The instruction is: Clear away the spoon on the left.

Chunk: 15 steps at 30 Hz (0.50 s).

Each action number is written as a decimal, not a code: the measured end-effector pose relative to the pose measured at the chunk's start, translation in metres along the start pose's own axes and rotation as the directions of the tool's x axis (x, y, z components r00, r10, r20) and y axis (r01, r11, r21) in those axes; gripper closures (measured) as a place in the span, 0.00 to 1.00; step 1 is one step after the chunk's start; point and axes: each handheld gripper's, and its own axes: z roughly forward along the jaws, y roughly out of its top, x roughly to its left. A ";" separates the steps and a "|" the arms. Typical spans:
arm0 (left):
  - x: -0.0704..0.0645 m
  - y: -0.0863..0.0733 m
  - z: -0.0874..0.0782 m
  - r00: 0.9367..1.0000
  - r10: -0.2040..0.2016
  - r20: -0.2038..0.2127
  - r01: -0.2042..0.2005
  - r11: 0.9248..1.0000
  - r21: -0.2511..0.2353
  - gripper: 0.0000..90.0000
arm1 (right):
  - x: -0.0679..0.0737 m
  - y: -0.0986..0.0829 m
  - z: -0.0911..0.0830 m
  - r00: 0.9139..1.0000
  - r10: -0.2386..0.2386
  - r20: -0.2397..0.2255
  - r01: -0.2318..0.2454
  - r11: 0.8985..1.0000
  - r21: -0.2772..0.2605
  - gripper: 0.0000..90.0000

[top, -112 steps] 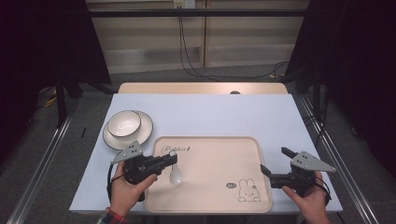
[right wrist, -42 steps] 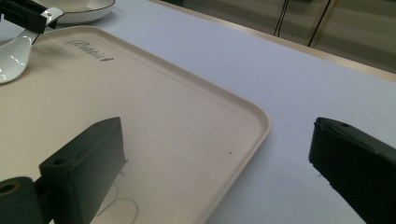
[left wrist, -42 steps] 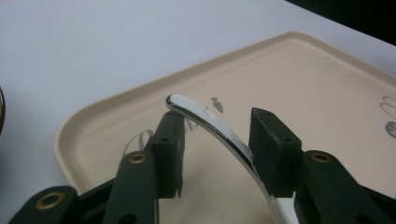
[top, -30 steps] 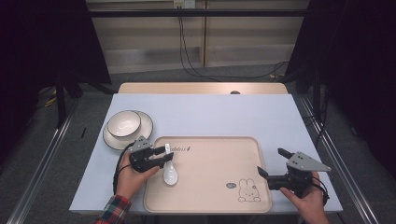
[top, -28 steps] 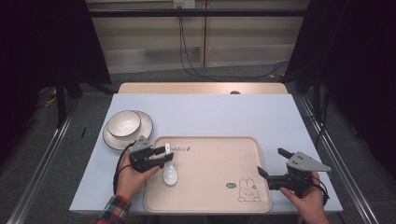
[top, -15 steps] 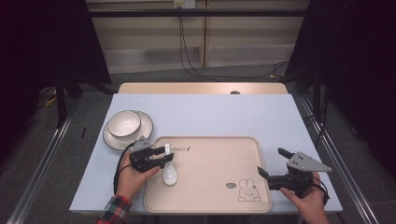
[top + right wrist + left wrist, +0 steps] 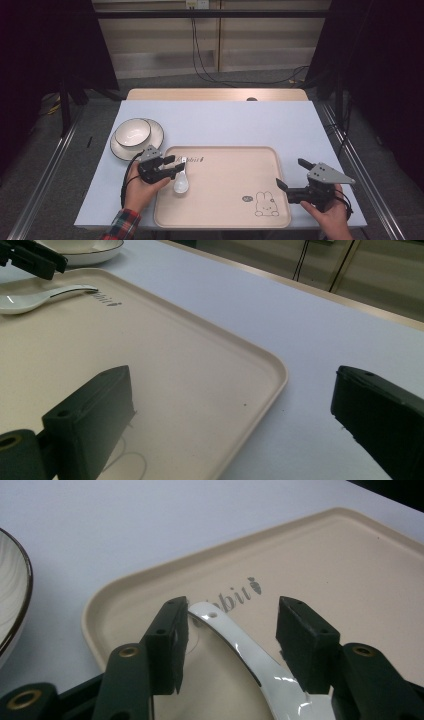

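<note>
A pale blue table (image 7: pixel 220 120) carries a beige serving tray (image 7: pixel 235 220) printed with a rabbit drawing, its near long edge toward the person. On the table just beyond the tray's far-left corner sits a white bowl (image 7: pixel 131 132) nested on a dark-rimmed plate (image 7: pixel 154 131), well clear of the tray rim.

The left gripper (image 7: pixel 170 167), held in the person's left hand, hovers over that same tray corner with its jaws parted either side of a white ceramic soup spoon (image 7: pixel 180 182). In the left gripper view the spoon's handle (image 7: pixel 235 635) runs up between the two black jaws, touching or very nearly touching the left one, with a clear gap to the other (released, not clamped). The spoon lies on the tray floor, its long axis running roughly from the far rim toward the person, bowl end nearer, handle tip by the printed lettering (image 7: pixel 237 592).

The right gripper (image 7: pixel 295 186) rests over the tray's right edge, jaws wide apart and holding nothing; the spoon (image 7: pixel 40 296) lies far across the tray from it. The left hand is plainly the nearer. Open tray floor stretches to the spoon's right; the raised rim and the crockery crowd its left.
</note>
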 end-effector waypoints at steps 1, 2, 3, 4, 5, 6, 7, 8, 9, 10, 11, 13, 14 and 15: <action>0.000 0.000 0.000 1.000 -0.003 0.001 0.003 1.000 -0.005 0.51 | 0.000 0.000 0.000 1.000 0.000 0.000 0.000 1.000 0.000 0.03; -0.001 0.000 0.000 1.000 -0.001 0.000 0.001 1.000 -0.008 0.50 | -0.001 0.000 0.000 1.000 -0.001 -0.003 0.001 1.000 0.001 0.03; -0.001 0.001 0.000 1.000 0.002 0.002 -0.002 1.000 -0.009 0.49 | -0.001 0.000 0.000 1.000 -0.004 -0.004 0.004 1.000 0.002 0.03; -0.001 0.001 -0.001 1.000 0.007 0.002 -0.007 1.000 -0.013 0.48 | -0.001 0.000 0.000 1.000 -0.004 -0.002 0.004 1.000 0.002 0.03; -0.001 0.001 -0.001 1.000 0.007 0.002 -0.007 1.000 -0.013 0.47 | -0.001 -0.001 0.000 1.000 0.000 -0.001 0.000 1.000 -0.001 0.03; -0.001 0.001 -0.001 1.000 0.009 0.000 -0.009 1.000 -0.018 0.46 | -0.001 -0.001 0.000 1.000 -0.001 0.000 0.001 1.000 -0.003 0.03; 0.000 0.001 -0.001 1.000 0.010 -0.001 -0.010 1.000 -0.019 0.45 | -0.002 -0.001 0.000 1.000 -0.002 0.003 0.002 1.000 -0.002 0.03; 0.000 0.001 -0.001 1.000 0.010 -0.001 -0.010 1.000 -0.019 0.44 | -0.002 -0.001 0.000 1.000 -0.002 0.006 0.002 1.000 -0.003 0.03; 0.000 0.001 -0.002 1.000 0.010 -0.004 -0.010 1.000 -0.020 0.44 | -0.002 -0.001 0.000 1.000 -0.002 0.006 0.002 1.000 -0.003 0.03; 0.000 0.001 -0.002 1.000 0.005 -0.003 -0.005 1.000 -0.029 0.41 | -0.003 -0.001 0.000 1.000 0.006 -0.001 -0.006 1.000 0.000 0.03; 0.000 0.002 -0.002 1.000 0.003 0.001 -0.003 0.999 -0.036 0.40 | -0.003 -0.001 0.000 1.000 0.007 0.001 -0.007 1.000 0.000 0.03; 0.001 0.002 -0.003 1.000 0.001 0.001 -0.001 0.999 -0.047 0.35 | -0.003 -0.001 -0.001 1.000 0.006 0.003 -0.006 1.000 0.003 0.03; 0.001 0.003 -0.003 1.000 0.000 0.000 -0.001 0.999 -0.054 0.34 | -0.003 -0.001 0.000 1.000 0.005 0.001 -0.005 1.000 0.001 0.03; 0.001 0.003 -0.003 1.000 0.000 0.000 -0.001 0.999 -0.054 0.32 | -0.003 -0.001 0.000 1.000 0.005 0.001 -0.005 1.000 0.001 0.03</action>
